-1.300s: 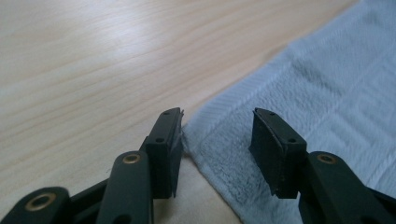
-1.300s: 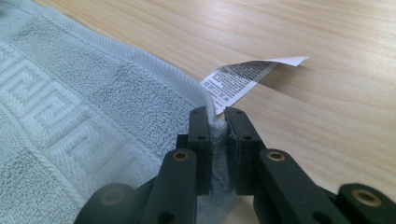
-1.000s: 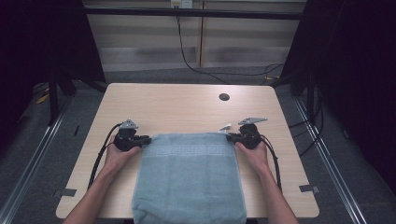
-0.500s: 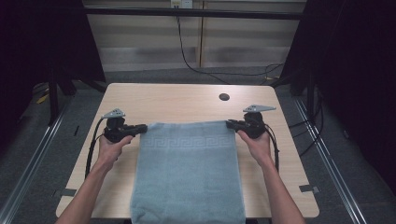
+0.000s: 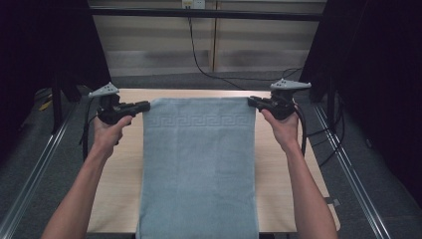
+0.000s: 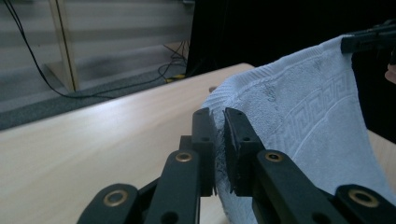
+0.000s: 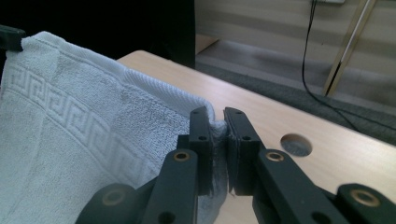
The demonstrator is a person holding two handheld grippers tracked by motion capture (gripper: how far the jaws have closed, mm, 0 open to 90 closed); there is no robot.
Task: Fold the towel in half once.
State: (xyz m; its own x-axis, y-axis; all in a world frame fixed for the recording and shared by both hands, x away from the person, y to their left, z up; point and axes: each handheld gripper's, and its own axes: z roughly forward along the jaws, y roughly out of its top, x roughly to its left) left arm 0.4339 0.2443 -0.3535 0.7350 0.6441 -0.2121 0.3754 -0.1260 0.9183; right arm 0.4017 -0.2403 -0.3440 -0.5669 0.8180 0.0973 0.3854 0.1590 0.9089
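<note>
2 forearms come in from the near edge in the high view, each hand carrying a gripper, and between them hangs a pale blue towel (image 5: 199, 169) with a Greek-key border band near its top hem. Its lower part drapes over the near side of the wooden table (image 5: 117, 184) and past the front edge, while the top hem is held up and stretched taut between the grippers.

The left gripper (image 5: 145, 105) is clenched on the towel's top left corner; in the left gripper view its 2 black jaws pinch the terry cloth (image 6: 299, 116) close between them. The right gripper (image 5: 251, 101) is likewise clamped on the top right corner, and in the right gripper view the hem (image 7: 93, 116) is squeezed between its jaws. Beyond that corner a round hole (image 7: 296, 144) shows in the tabletop.

Farther off lie the table's far edge, a grey floor with a black cable (image 5: 209, 69), and pale wall panels.

The step in hand looks like lifting the towel by its 2 upper corners, probably ahead of a fold or a spread. The next move calls for keeping both grips firm and the hem level and tight, and carrying both corners together so the cloth does not sag, twist or slip off the near edge.
</note>
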